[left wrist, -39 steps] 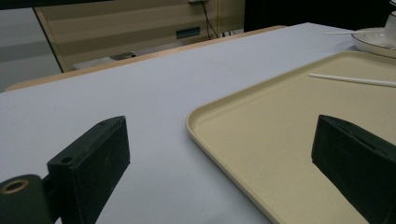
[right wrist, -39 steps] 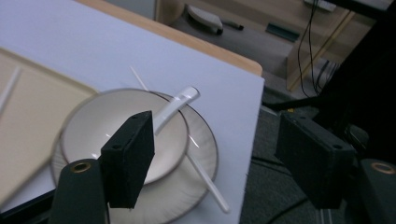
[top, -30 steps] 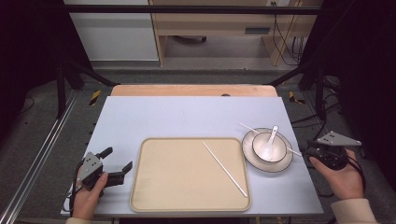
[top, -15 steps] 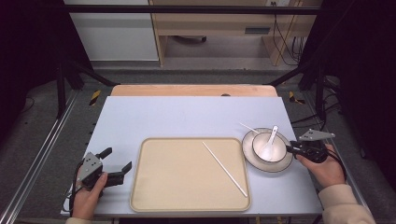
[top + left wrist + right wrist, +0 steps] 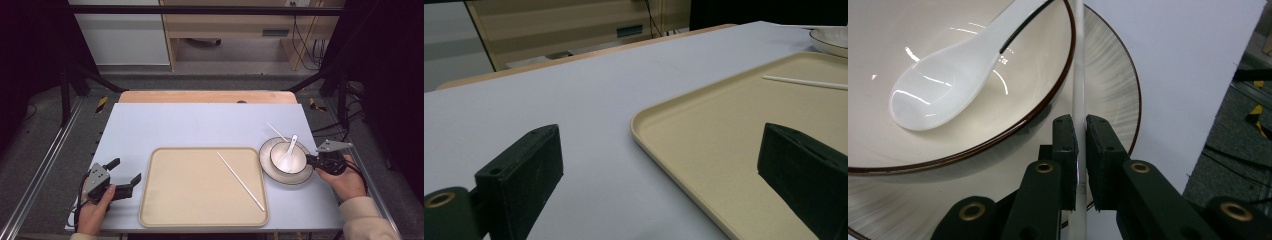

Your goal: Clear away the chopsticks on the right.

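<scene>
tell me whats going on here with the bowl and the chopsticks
A person works at a table with a gripper in each hand. The right gripper has just been closing on a white chopstick that lies across the plate beside the bowl, which holds a white spoon. A second chopstick already lies on the beige tray. The left gripper rests open on the table left of the tray, holding nothing.

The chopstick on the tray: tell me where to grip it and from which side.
Grip the chopstick near its middle, coming straight down from above with the jaws set across its length. It lies flat and slanted on the tray, thin and with bare tray on both sides, so a low sideways approach would likely just push it along.
</scene>
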### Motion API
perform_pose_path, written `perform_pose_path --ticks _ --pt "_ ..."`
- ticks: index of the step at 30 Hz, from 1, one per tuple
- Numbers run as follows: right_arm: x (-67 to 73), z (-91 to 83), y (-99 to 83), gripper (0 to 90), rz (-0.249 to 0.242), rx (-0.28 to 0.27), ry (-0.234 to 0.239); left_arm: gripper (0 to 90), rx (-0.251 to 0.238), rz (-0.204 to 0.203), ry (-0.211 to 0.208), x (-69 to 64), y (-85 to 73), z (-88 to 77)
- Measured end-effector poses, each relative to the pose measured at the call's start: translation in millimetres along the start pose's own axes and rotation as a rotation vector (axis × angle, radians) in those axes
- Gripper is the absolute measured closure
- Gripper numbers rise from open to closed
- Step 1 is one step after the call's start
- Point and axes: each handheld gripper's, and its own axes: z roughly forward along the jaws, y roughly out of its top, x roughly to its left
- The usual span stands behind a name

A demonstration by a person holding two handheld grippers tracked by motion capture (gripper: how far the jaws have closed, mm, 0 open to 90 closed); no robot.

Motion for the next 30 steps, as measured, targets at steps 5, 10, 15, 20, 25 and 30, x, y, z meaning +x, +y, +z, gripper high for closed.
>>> perform_pose_path --ticks 5,10,15,20,25,30 --pt "1.3 -7.5 1.7 84.1 0.042 -0.032 -0.047 4.1 0.0 0.003 0.001 0.4 0.5 -0.8" --pt "-2.1 -24.6 4.4 84.1 0.112 -0.078 -0.198 4.1 0.002 0.002 0.004 1.0 0.1 -1.3" --pt "0.9 -49.4 13.4 84.1 0.175 -0.151 -0.272 4.1 0.002 0.004 0.003 0.8 0.4 -1.5" --pt "26.9 -72.8 33.5 84.0 0.146 -0.225 -0.262 4.1 -0.002 0.007 0.004 0.8 0.8 -1.9" --pt "66.2 -81.3 53.7 84.0 0.103 -0.256 -0.215 4.1 -0.003 0.011 0.007 1.8 1.0 -2.9" --pt "98.2 -74.9 63.0 84.0 0.079 -0.26 -0.163 4.1 -0.005 0.01 0.009 2.9 1.0 -4.2"
